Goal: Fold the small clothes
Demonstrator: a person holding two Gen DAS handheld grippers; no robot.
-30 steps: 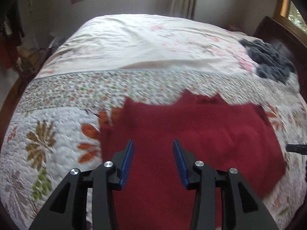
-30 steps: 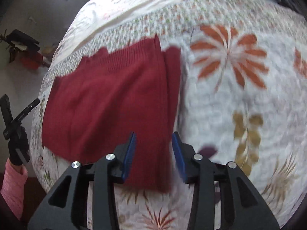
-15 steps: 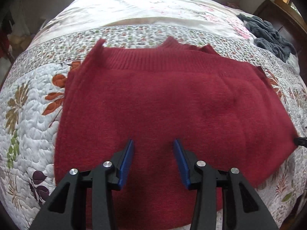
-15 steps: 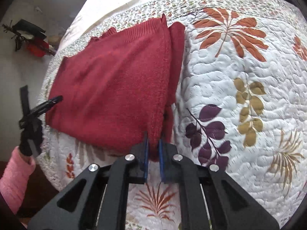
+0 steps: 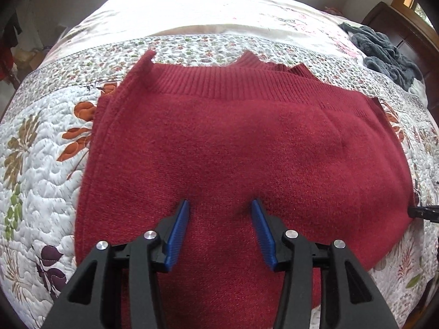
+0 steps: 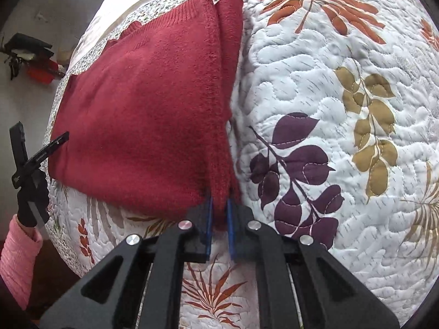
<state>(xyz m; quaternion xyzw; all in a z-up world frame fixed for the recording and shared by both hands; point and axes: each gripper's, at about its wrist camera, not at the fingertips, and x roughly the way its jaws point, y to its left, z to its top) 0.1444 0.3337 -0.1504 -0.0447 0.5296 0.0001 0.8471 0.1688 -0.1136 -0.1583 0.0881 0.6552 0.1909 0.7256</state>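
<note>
My right claw [image 6: 218, 213] is pinched narrow on the near corner of the red sweater [image 6: 142, 115], its blue pads [image 6: 209, 219] squeezing a bunched strip of knit between them. From that grip the sweater's folded edge runs away from me up the bed, with a second layer of red showing just beside it on the quilt [image 6: 315, 87]. My left claw [image 5: 221, 230] stands wide, both blue pads [image 5: 178, 233] apart with nothing clamped; it sits low over the sweater's [image 5: 241, 148] near half, and I cannot tell from this view whether the tips press into the wool or only hang above it.

The sweater lies spread flat on the leaf-printed quilt [image 5: 41, 164], its ribbed band on the far side and one far corner curled upward. In the right wrist view, my left hand [image 6: 31, 192], gloved in black with a pink sleeve [image 6: 16, 257] below it, holds the other tool at the sweater's far edge.

Beyond the ribbed band comes a strip of small floral print, then a pale bedcover [image 5: 192, 8]. A heap of grey-blue cloth [image 5: 384, 52] lies at the far right of the bed, near the dark wooden frame [image 5: 395, 22].
</note>
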